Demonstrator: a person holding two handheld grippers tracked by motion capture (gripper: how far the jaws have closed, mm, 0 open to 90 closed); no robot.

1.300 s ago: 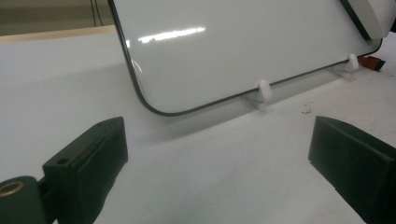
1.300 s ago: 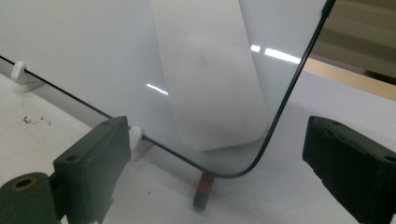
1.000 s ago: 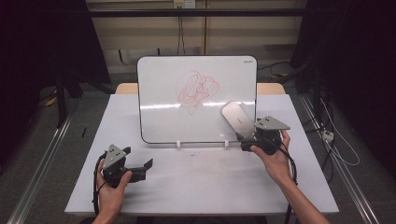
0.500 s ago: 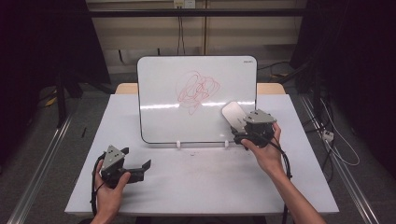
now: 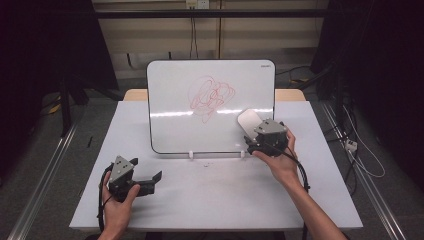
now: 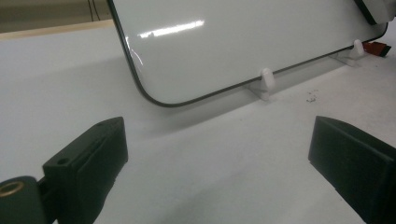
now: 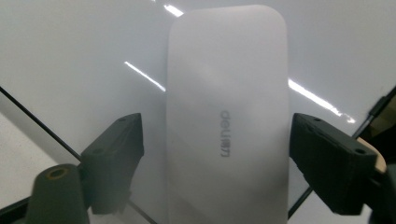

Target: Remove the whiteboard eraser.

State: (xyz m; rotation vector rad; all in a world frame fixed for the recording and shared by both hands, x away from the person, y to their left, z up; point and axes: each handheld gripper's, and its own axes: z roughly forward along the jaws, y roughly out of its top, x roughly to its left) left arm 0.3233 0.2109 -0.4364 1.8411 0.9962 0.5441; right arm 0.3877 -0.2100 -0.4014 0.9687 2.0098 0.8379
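At the left of the high view we see the left gripper [image 5: 150, 182] held low over the white table [image 5: 210, 200], near its front edge; a hand [image 5: 117, 202] wraps it from below, a cable loops beside the wrist, and a grey three-cornered plate sits on top; its 2 black jaws stand wide apart with nothing between them, pointing toward the table's middle. In the left gripper view those jaws frame bare tabletop, and beyond them stands the lower edge of the whiteboard [image 6: 243, 42], propped on small white feet [image 6: 265, 84]; a few dark specks lie on the table near the feet, and a small red-and-black object shows past the far foot, too partial for us to name.

At the centre the whiteboard [image 5: 210, 105] stands upright, tilted slightly back, with a tangle of red scribble [image 5: 210, 97] on its upper middle; 2 strips of glare cross its lower half.

To the right, the right gripper [image 5: 250, 140] is raised against the board's lower right area, held by the right hand [image 5: 277, 162]; a white eraser [image 5: 248, 121] sits at its tip, flat against the board and apart from the scribble. In the right gripper view the eraser [image 7: 229, 121] fills the space between the jaws; small gaps show at both sides, so we cannot tell whether they grip it.
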